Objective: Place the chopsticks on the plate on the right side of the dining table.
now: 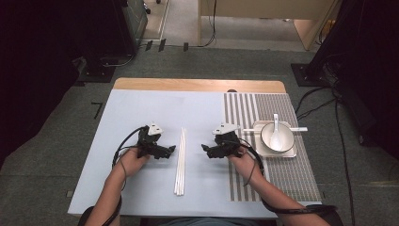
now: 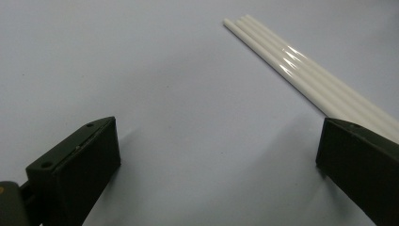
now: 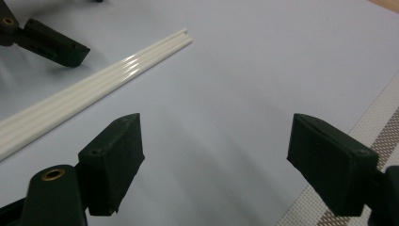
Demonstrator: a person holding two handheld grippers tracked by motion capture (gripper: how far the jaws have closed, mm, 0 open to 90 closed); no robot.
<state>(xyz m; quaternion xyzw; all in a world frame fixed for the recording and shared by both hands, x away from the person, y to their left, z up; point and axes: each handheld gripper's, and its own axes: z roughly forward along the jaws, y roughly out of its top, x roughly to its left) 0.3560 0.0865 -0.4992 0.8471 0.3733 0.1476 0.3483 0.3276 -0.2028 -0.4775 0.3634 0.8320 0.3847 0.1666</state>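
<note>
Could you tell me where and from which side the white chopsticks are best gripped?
Probably mid-length, coming from above with jaws across the bundle: the chopsticks lie flat, side by side, between the open left gripper and right gripper.

Lab-style recording room, dark equipment stands (image 1: 101, 61), floor cables (image 1: 310, 101), grey carpet (image 1: 42, 155), covered table (image 1: 141, 108)

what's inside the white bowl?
A white spoon lies in the white bowl, handle toward the table's far side. The bowl sits on a white tray. Anything beneath the spoon's scoop is hidden.
</note>
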